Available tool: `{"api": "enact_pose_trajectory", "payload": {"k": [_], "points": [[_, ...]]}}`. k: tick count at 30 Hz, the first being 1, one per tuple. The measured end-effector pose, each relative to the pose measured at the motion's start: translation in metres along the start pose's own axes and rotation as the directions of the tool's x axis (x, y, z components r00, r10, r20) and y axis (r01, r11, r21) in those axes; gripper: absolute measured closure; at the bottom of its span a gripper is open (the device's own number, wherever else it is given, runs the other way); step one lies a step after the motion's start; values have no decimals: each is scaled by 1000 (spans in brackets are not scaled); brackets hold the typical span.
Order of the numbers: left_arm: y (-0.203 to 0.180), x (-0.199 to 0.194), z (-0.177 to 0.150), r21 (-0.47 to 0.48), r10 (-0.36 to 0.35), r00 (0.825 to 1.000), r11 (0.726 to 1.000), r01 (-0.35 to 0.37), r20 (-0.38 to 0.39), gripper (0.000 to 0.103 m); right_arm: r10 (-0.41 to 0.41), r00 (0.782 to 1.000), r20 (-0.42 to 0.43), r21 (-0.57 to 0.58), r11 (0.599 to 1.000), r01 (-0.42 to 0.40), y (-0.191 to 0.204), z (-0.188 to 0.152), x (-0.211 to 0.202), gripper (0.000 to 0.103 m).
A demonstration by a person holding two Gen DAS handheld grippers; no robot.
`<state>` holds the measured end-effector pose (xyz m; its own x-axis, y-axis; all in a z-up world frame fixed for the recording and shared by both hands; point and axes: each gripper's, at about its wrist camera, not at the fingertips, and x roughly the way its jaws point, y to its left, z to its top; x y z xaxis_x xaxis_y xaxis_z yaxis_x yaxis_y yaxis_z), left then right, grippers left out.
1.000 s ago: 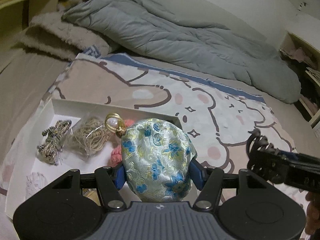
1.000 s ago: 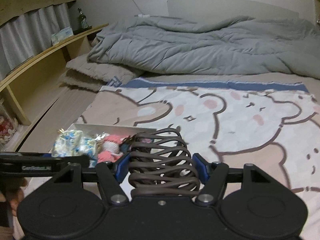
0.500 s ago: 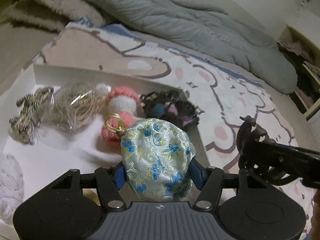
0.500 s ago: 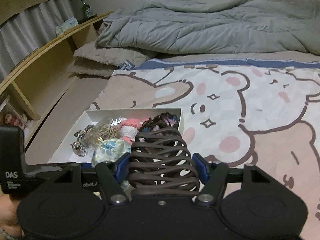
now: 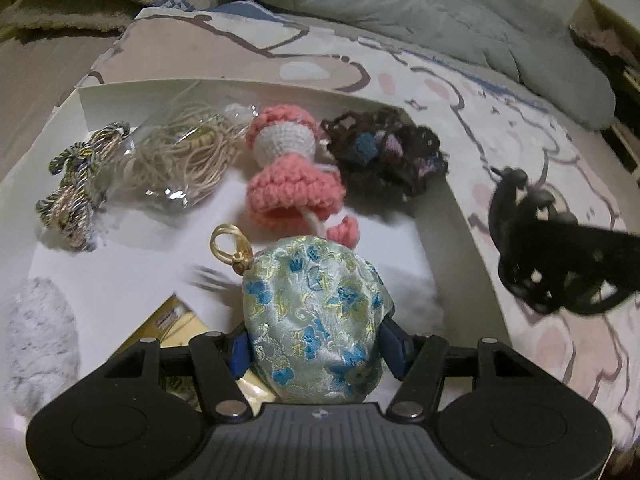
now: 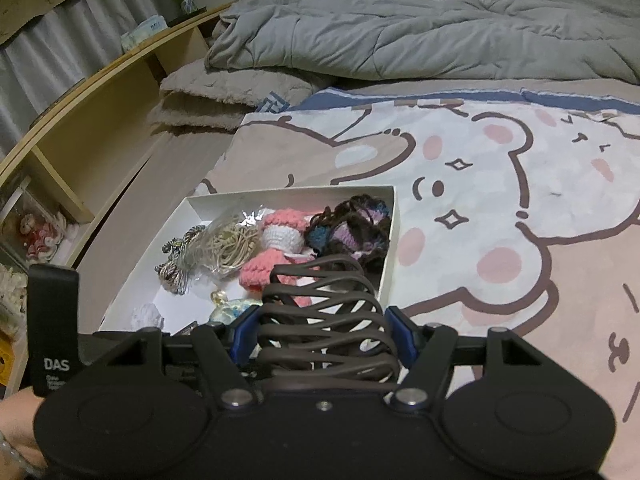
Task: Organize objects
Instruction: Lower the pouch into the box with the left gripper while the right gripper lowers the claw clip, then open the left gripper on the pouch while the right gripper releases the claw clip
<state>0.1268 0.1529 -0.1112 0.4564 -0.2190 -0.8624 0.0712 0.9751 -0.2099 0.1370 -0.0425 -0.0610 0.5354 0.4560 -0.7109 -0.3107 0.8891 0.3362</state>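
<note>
The left claw [image 5: 316, 350] grips a pale blue brocade pouch [image 5: 316, 316] between its blue pads [image 5: 240, 350], the pouch bulging forward past them with a gold loop [image 5: 226, 244] at its top. It hangs over the near part of a white box [image 5: 476, 264] that lies on the bed. Just ahead of the pouch in the box lies a pink crocheted doll [image 5: 294, 176]. To the doll's right sits a dark crocheted piece [image 5: 386, 156] with blue and purple patches, close to the box's right wall. To the doll's left is a clear bag of beige cord [image 5: 182, 160], and left of that a twisted multicoloured cord [image 5: 76, 188]. A white fluffy thing [image 5: 38, 340] lies at the near left, and a yellow packet [image 5: 176, 324] shows beneath the left finger.

The right claw [image 6: 322, 340] is clamped on a dark brown hair claw clip [image 6: 324, 320], its curved teeth filling the gap between the pads. It is held just off the box's near right corner, above the cartoon bear blanket [image 6: 500, 200]. In the left view the clip appears blurred to the right of the box. Farther off, a rumpled grey duvet [image 6: 400, 28] lies across the bed, with a wooden shelf [image 6: 92, 120] on the left.
</note>
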Motion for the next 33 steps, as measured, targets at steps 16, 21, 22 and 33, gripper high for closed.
{"api": "enact_pose_trajectory", "payload": {"k": [16, 21, 22, 33], "points": [[17, -21, -18, 40, 91, 992, 995, -88, -91, 32, 23, 998, -62, 11, 1000, -22, 13, -15, 18, 29], [13, -28, -17, 34, 78, 994, 997, -75, -80, 23, 14, 999, -45, 17, 1000, -13, 10, -12, 12, 26], [12, -30, -16, 30, 73, 995, 997, -71, -74, 20, 15, 999, -42, 21, 1000, -14, 8, -11, 10, 26], [9, -45, -9, -18, 62, 998, 998, -62, -20, 12, 10, 999, -39, 12, 1000, -9, 0, -11, 4, 26]]}}
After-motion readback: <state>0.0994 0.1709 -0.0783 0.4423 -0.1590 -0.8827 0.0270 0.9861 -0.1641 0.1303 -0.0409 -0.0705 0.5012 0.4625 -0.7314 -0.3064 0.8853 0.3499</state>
